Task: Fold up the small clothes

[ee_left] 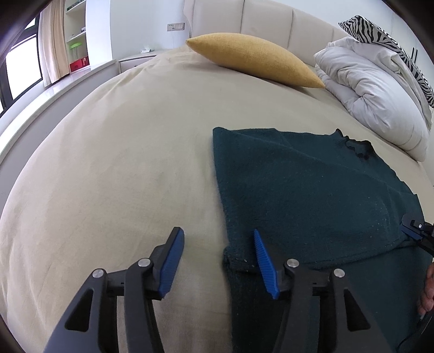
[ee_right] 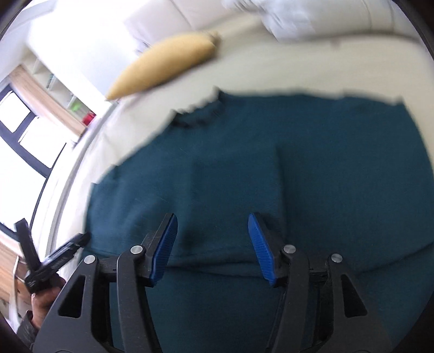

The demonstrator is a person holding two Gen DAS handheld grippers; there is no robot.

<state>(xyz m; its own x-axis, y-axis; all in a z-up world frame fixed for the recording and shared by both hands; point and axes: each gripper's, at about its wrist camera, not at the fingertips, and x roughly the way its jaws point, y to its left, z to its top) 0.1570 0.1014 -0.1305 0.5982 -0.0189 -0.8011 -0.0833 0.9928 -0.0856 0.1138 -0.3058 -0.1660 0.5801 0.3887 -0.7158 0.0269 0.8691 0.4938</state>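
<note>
Cream bedsheet (ee_left: 114, 163) lies under everything, smooth and soft, so nothing on it will slide by itself; nearest me, my left gripper (ee_left: 217, 260) stands wide open with nothing between its blue pads, one pad over bare sheet and the other over the near left corner of the teal knitted sweater (ee_left: 312, 195); my right gripper (ee_right: 211, 247) is spread just as wide and empty, hovering over the middle of the garment, though that view is blurred and I cannot say whether it touches the knit. Where a folded-over layer ends, an edge runs across the sweater just ahead of both grippers; its scalloped neckline (ee_left: 358, 146) points away from me, towards the pillows. I judge the knit to be thick, limp and light; it will drape and stretch rather than hold a crease, and a shallow pinch might catch only the top layer; so I would take it at the near hem corners, biting through both layers, one gripper to each side. Farther off lie a mustard cushion (ee_left: 255, 59), then a crumpled white duvet (ee_left: 374, 89) with a zebra-striped pillow (ee_left: 385, 35) against the padded headboard (ee_left: 271, 19).
</note>
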